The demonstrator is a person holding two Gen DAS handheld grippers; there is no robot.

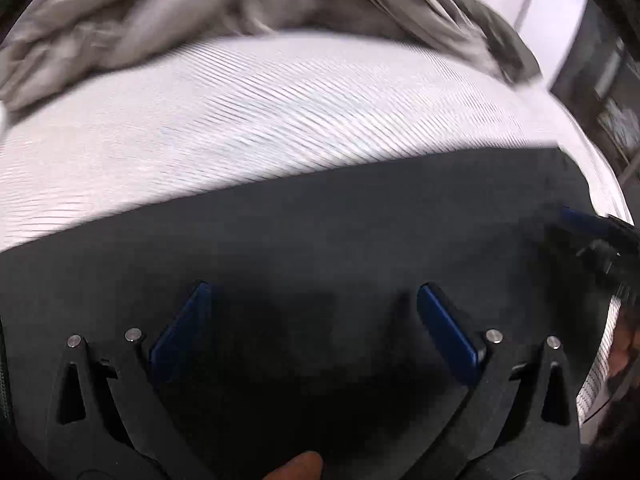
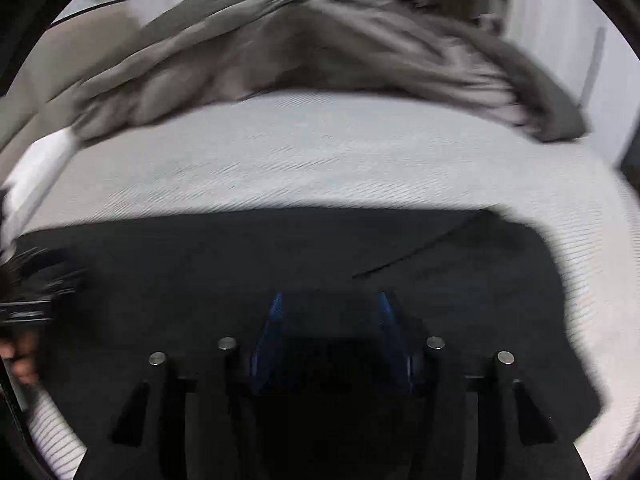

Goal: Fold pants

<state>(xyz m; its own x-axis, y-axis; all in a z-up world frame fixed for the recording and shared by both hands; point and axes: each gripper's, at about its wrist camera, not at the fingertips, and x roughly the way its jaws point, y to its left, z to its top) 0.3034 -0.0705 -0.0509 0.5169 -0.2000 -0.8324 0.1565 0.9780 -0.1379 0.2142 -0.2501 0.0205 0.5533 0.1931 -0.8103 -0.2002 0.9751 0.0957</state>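
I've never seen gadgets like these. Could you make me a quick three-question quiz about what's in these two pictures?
1. True or false: the dark flat-lying pants rest on a white striped bed sheet.
2. What lies beyond the pants, at the far edge of the sheet? A) crumpled grey blanket B) red pillow C) wooden tray
3. Fill in: the left gripper, with blue-padded fingers, has its jaws standing ____.

Key: 1 true; 2 A; 3 open, nothing clamped between them.

Left gripper (image 1: 314, 300) jaws wide, right gripper (image 2: 330, 308) narrower
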